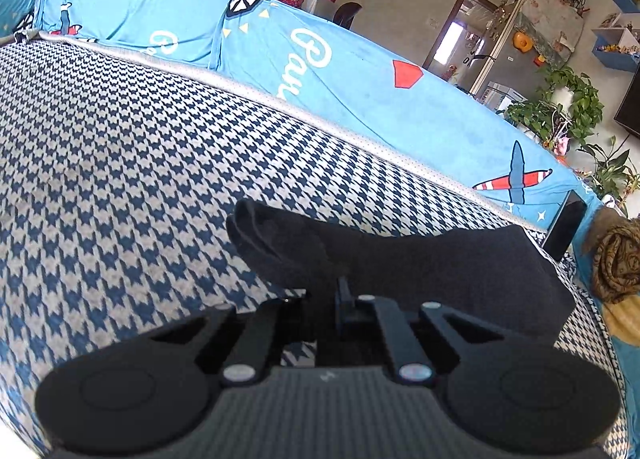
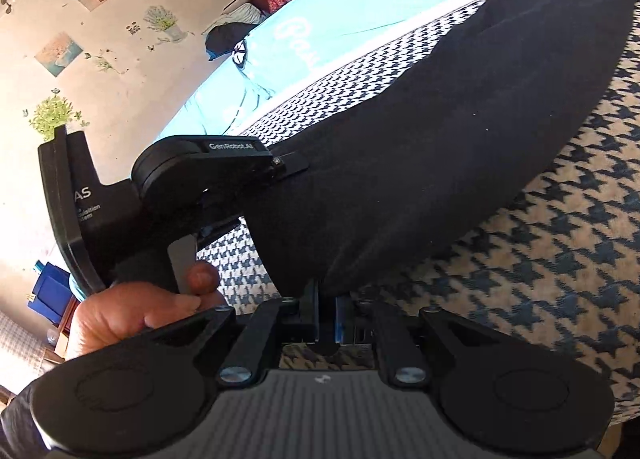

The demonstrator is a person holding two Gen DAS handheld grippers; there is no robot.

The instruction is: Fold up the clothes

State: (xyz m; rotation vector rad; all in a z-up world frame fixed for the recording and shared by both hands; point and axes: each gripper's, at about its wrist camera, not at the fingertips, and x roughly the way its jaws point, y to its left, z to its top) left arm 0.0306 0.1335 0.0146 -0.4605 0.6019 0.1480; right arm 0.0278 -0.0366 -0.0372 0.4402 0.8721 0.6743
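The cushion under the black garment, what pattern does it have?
Blue-and-white houndstooth cushion; the left wrist view shows it best, under the black garment.

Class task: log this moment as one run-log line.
left tool: shut on black cloth | right tool: shut on black cloth | surface: checked cover

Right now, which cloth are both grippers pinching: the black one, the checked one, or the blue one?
The black garment. Both the left gripper and right gripper are shut on its edge; the houndstooth cover lies beneath, the blue cartoon sheet behind.
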